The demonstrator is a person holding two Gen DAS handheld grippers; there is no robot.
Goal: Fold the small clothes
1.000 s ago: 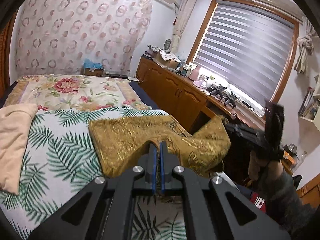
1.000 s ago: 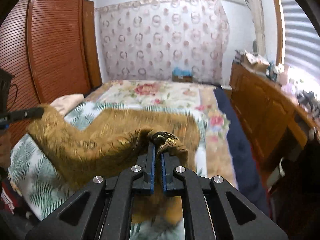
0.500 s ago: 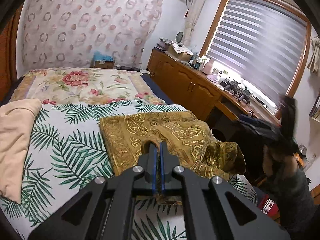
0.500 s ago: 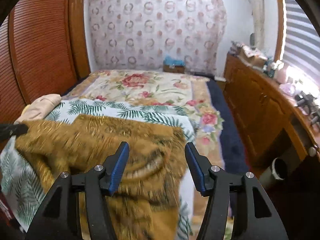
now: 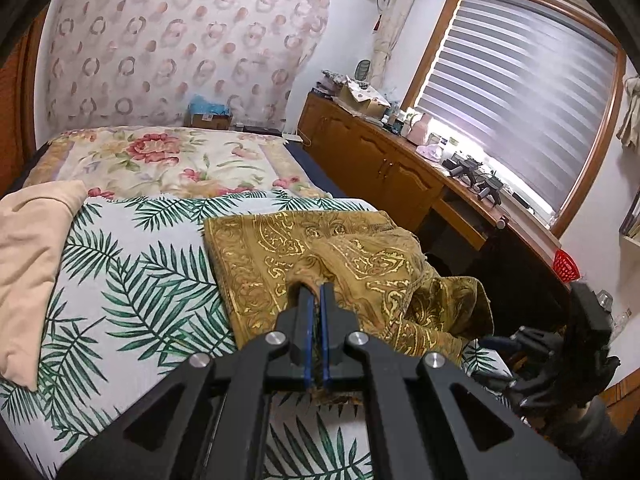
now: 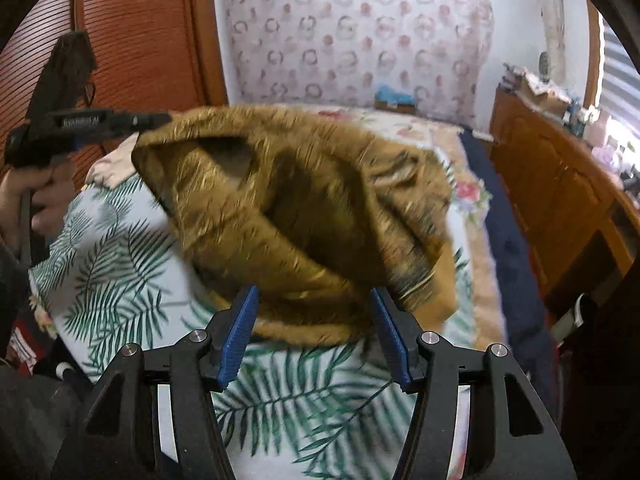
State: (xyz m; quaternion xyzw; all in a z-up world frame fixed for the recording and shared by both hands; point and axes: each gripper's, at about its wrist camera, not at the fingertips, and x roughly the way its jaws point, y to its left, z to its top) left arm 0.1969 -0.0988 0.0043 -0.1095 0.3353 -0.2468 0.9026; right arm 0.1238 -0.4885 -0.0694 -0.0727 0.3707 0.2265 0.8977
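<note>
A gold paisley cloth (image 5: 360, 256) lies partly folded on the palm-leaf sheet (image 5: 132, 280), its right side rumpled near the bed's edge. My left gripper (image 5: 315, 286) is shut on a pinched-up fold of it. In the right wrist view the same cloth (image 6: 280, 200) hangs from the left gripper (image 6: 160, 120) at the upper left and looks blurred. My right gripper (image 6: 314, 300) stands open; the cloth's near edge lies between the blue pads (image 6: 240, 332), which do not press it. The right gripper (image 5: 496, 360) also shows as a dark blur low at the left wrist view's right edge.
A beige garment (image 5: 32, 264) lies on the bed's left side. A floral quilt (image 5: 160, 160) covers the far half. Wooden cabinets (image 5: 380, 172) with clutter run along the right under the window. A red-brown wardrobe (image 6: 140, 40) stands on the left.
My right gripper opened and let go of the cloth's corner, then drew back and down. That side of the cloth dropped onto the bed. The left gripper stayed shut and sank slightly.
</note>
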